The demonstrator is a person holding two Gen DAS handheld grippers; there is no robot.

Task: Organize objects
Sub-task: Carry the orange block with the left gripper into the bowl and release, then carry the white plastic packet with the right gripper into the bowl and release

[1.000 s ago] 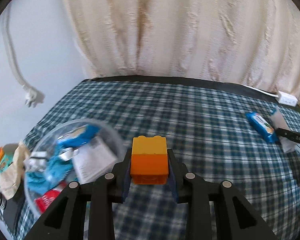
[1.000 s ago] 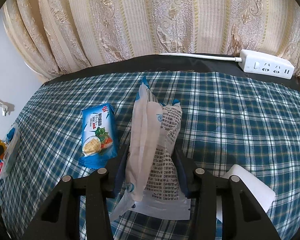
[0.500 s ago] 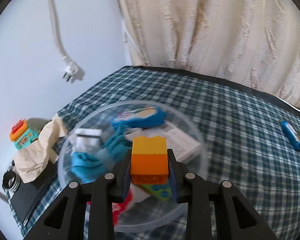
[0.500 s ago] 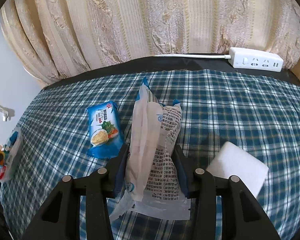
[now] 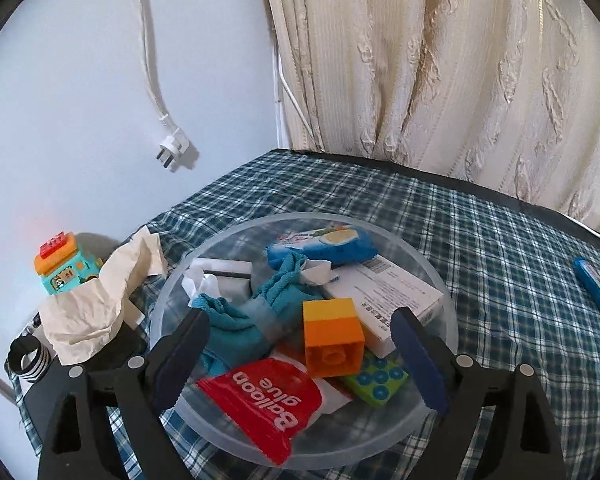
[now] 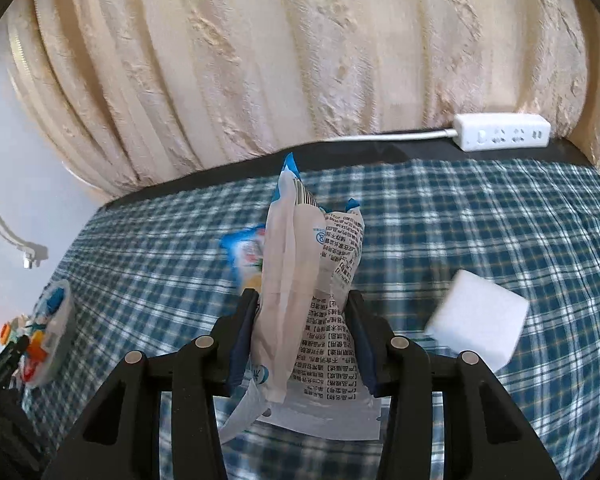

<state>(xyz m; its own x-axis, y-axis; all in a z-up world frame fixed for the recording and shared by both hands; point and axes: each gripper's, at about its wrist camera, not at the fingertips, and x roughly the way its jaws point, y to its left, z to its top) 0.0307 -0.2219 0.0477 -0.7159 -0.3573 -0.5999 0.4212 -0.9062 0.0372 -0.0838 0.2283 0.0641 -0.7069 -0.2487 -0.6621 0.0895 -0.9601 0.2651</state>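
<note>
My left gripper (image 5: 300, 320) hovers over a clear plastic bowl (image 5: 440, 280); its jaws are opening and stand wide. The orange-and-yellow block (image 5: 332, 336) lies loose in the bowl between the fingers, touching neither pad. Around it lie a red glue packet (image 5: 272, 396), teal cloth (image 5: 236, 324), a white box (image 5: 384, 292), a blue snack pack (image 5: 324, 244) and a green block (image 5: 376, 384). My right gripper (image 6: 302, 298) is shut on a white printed plastic packet (image 6: 312, 272), held upright above the checked cloth.
A second blue snack pack (image 6: 242, 248) lies behind the held packet and shows far right in the left view (image 5: 592, 284). A white block (image 6: 480, 320) sits right of my right gripper. Power strip (image 6: 500, 132) by the curtain. Toy truck (image 5: 66, 264) and crumpled paper (image 5: 96, 308) left of the bowl.
My left gripper carried the block over the bowl, then opened; the block dropped in among the contents. My right gripper rose a little with the packet still clamped.
</note>
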